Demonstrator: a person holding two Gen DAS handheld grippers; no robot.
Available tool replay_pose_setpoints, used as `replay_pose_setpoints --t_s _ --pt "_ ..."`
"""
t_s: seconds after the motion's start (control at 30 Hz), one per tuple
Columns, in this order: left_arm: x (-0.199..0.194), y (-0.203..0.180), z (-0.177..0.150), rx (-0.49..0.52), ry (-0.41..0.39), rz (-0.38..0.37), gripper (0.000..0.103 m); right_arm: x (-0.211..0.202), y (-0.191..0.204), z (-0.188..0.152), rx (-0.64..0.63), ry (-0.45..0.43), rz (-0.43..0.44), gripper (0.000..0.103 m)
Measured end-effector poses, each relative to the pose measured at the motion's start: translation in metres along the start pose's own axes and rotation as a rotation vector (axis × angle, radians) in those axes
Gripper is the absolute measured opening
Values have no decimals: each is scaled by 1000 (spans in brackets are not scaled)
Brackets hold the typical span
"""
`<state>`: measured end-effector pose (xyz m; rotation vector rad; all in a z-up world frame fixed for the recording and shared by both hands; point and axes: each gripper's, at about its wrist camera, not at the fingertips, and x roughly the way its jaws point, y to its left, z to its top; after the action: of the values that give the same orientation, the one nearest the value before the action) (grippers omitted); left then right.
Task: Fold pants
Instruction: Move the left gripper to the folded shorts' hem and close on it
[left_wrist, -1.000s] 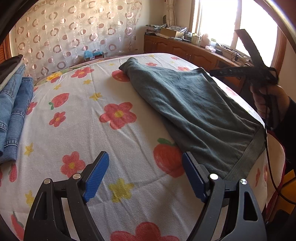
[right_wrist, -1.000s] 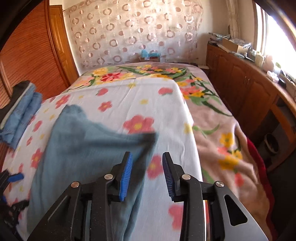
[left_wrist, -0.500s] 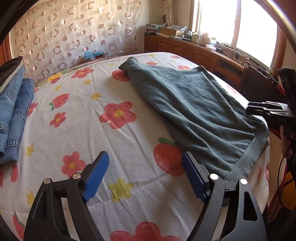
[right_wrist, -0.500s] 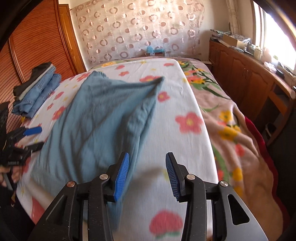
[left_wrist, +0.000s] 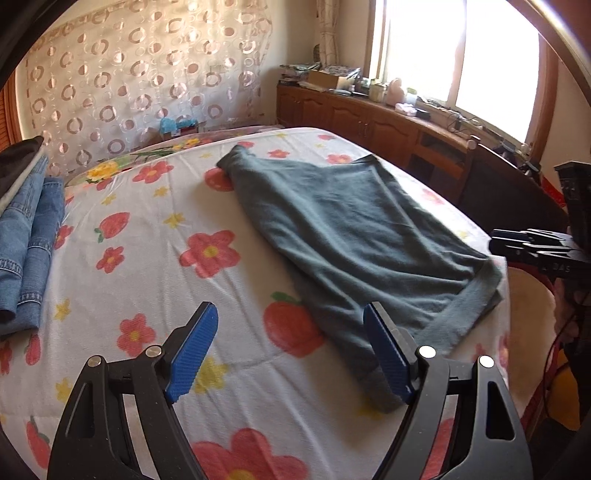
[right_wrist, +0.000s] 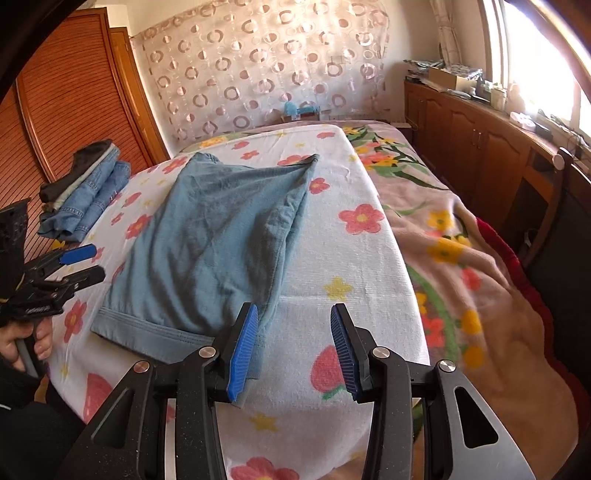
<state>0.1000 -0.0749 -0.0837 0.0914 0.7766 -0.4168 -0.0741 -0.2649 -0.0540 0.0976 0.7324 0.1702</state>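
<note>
Pants (right_wrist: 207, 240) lay flat on the floral sheet (right_wrist: 351, 266), seemingly folded lengthwise once, waistband toward six o'clock, cross-folds apparently outstanding; left gripper (left_wrist: 290, 354) and right gripper (right_wrist: 293, 350) both stood spread, holding nothing, near that waistband.

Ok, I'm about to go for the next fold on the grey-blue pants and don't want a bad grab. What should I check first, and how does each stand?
1. Left gripper open and empty: ok.
2. Right gripper open and empty: ok.
3. Pants lying on the flowered sheet, not hanging off the edge: ok.
4. Pants smooth enough to fold: not ok, the side by the right gripper is bunched and wrinkled.
5. Waistband within reach of both grippers: ok, it lies at the near end.
6. Stack of folded jeans apart from the pants: ok.
</note>
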Motion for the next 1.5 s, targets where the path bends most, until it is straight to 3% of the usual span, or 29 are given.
replay_pose_setpoints --t_s 0.33,0.4,0.47,0.7,0.77,0.87,1.1,1.5 --pt "0 -33 -14 31 50 -81 80 -4 10 -10 7 15 56 43" --pt "-3 -37 -18 40 52 -109 67 -3 12 -12 10 20 67 43" --pt "-8 -40 -20 47 45 -118 66 -2 15 -13 6 25 74 42" --pt "-6 -42 -26 42 57 -149 41 -2 22 -13 -20 26 67 24" --pt "-4 -43 -27 42 64 -160 35 -4 22 -12 -17 8 52 14" --pt "-4 -42 -27 41 57 -150 18 -7 22 -11 -5 -9 65 11" --pt "-21 -39 -21 52 -3 -144 16 -13 29 -13 -27 -9 81 10" --pt "-12 -30 -29 17 47 -150 16 -3 30 -24 -27 52 52 10"
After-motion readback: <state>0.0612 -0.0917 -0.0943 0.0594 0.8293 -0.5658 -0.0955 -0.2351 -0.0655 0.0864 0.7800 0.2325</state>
